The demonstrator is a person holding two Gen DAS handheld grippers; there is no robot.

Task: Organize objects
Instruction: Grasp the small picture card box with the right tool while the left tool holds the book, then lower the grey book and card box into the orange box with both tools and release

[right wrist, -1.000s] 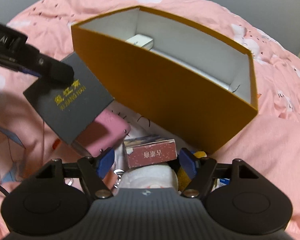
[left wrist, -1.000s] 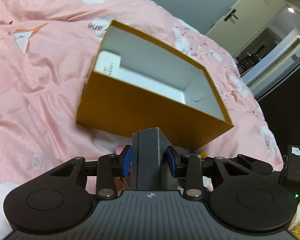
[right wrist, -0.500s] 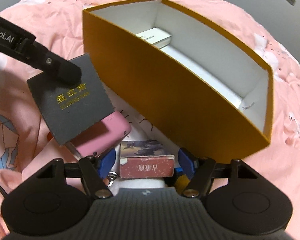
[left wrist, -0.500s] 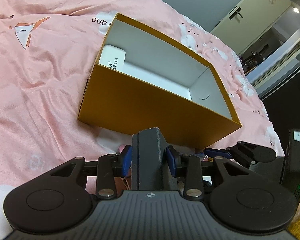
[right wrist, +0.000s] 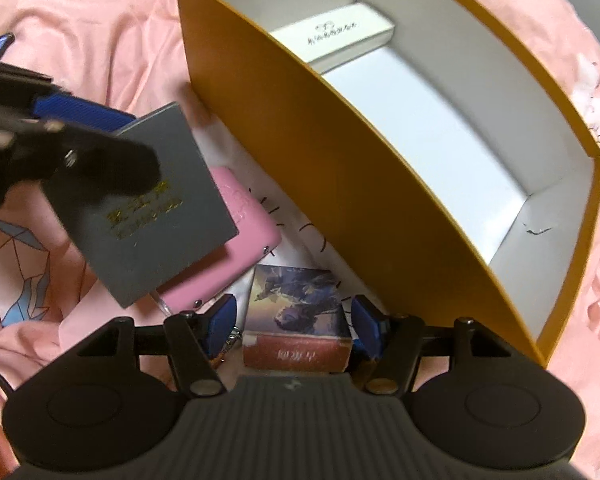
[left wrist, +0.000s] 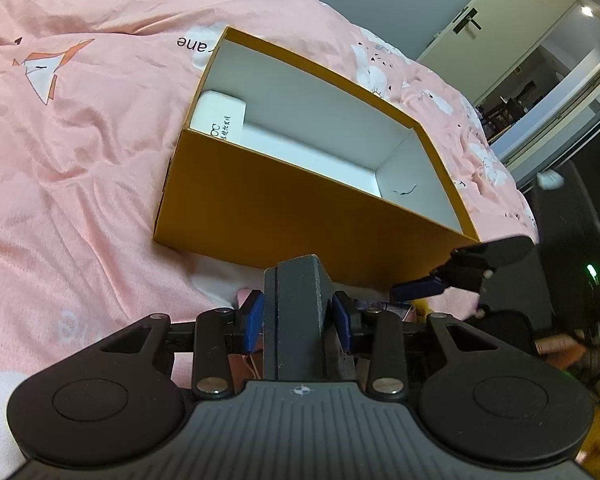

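An open orange box with a white inside lies on the pink bedspread; it also shows in the right wrist view. A white case lies in its far corner, seen too in the right wrist view. My left gripper is shut on a dark grey box with gold lettering, held near the orange box's front wall. My right gripper is open around a small red box with a picture on top; its pads are apart from the box's sides.
A pink flat case lies on the bedspread beside the red box, partly under the grey box. The right gripper's fingers show at the orange box's near right corner. A doorway and cupboards stand beyond the bed.
Both grippers have moved up and toward the orange box. The right gripper has lowered around the red box. The left gripper still holds the grey box.
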